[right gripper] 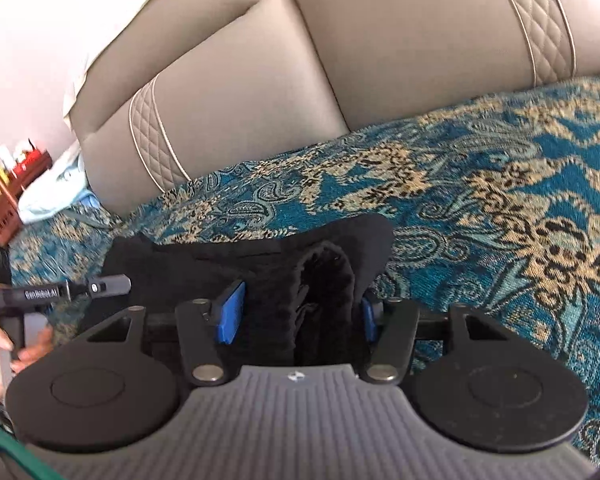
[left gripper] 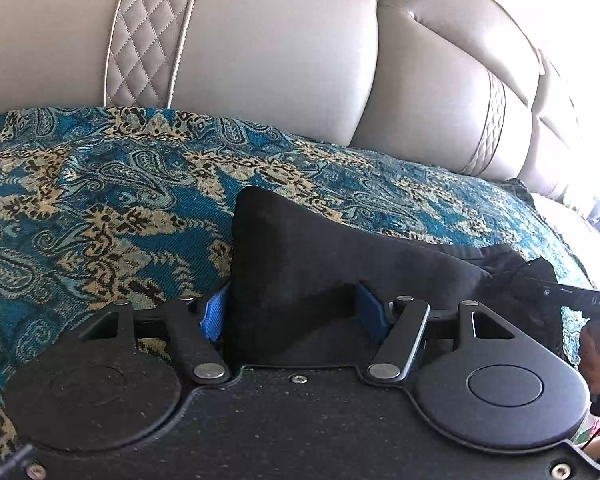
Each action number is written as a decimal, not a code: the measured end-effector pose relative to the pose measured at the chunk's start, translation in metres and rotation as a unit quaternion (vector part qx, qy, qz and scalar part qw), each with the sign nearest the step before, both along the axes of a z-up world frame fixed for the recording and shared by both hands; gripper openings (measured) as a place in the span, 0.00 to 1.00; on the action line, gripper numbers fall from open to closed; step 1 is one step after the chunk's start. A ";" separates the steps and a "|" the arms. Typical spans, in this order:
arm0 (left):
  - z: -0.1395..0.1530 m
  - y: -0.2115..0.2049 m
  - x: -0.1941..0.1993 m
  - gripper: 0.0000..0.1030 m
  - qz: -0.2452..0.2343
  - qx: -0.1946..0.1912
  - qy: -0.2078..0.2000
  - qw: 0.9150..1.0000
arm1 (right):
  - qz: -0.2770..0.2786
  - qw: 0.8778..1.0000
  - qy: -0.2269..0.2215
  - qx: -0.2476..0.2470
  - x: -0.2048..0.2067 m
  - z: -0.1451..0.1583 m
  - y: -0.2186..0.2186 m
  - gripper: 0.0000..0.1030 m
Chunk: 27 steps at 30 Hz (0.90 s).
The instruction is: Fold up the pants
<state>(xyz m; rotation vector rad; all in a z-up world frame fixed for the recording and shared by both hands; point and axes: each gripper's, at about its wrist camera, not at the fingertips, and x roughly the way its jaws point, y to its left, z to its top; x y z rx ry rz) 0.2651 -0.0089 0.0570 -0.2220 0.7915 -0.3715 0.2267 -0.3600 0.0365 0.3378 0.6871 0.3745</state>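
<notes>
**Both grippers clamped on black pants over a patterned sofa throw**

Right now the black soft-fabric pants [left gripper: 300, 256] lie bunched on a teal-and-beige paisley woven throw [left gripper: 100, 200] spread over the seat of a grey-beige leather sofa [left gripper: 268, 60] with diamond-quilted stripes. In the left wrist view, the left gripper [left gripper: 290, 312] has its blue-padded fingers [left gripper: 214, 312] pressed against either side of a thick peaked fold of the pants, so the fabric fills the gap and the jaws are gripping it. The fold rises to a rounded point above the fingers, and the rest of the garment trails off to the right toward the other tool, whose black handle and the hand holding it [left gripper: 596, 364] show at the right edge.

From the right wrist view, the right gripper [right gripper: 298, 316] likewise has the pants [right gripper: 324, 280] caught between its blue-padded fingers [right gripper: 230, 312]; a fuzzy, rolled edge of the fabric stands upright between them, and the jaws are closed onto it. The garment spreads to the left, across the throw [right gripper: 500, 200], toward the left tool, held by the person's left hand [right gripper: 24, 344]. Behind it stand the sofa's back cushions [right gripper: 240, 92]. At the far left edge is a reddish wooden stand [right gripper: 8, 196] with small items, too small to identify, and a pale blue cloth [right gripper: 56, 196] beside the sofa's end.
</notes>
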 end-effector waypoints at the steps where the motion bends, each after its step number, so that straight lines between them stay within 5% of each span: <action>1: 0.000 0.000 0.000 0.64 -0.001 -0.003 -0.001 1.000 | -0.001 1.000 -0.004 -0.005 -0.002 0.000 0.002 0.58; 10: -0.003 -0.008 0.004 0.89 -0.020 -0.015 -0.007 1.000 | -0.020 1.000 -0.010 0.001 -0.003 -0.001 0.003 0.49; 14: -0.002 -0.015 0.005 0.90 -0.024 -0.001 -0.008 1.000 | -0.023 1.000 -0.008 0.006 0.001 -0.003 0.010 0.45; 18: 0.001 -0.008 -0.001 0.55 0.009 0.005 -0.009 1.000 | -0.029 0.999 -0.003 0.014 0.004 -0.004 0.015 0.43; 23: -0.011 0.027 -0.005 0.56 0.031 -0.132 0.018 0.991 | -0.025 1.000 -0.005 0.007 0.005 -0.005 0.024 0.41; 25: -0.012 0.031 -0.004 0.43 0.045 -0.139 0.025 0.989 | -0.026 1.000 -0.004 0.008 0.005 -0.005 0.026 0.41; 27: -0.010 0.028 -0.005 0.25 0.067 -0.107 0.026 0.992 | -0.029 1.000 -0.004 0.008 0.005 -0.006 0.027 0.40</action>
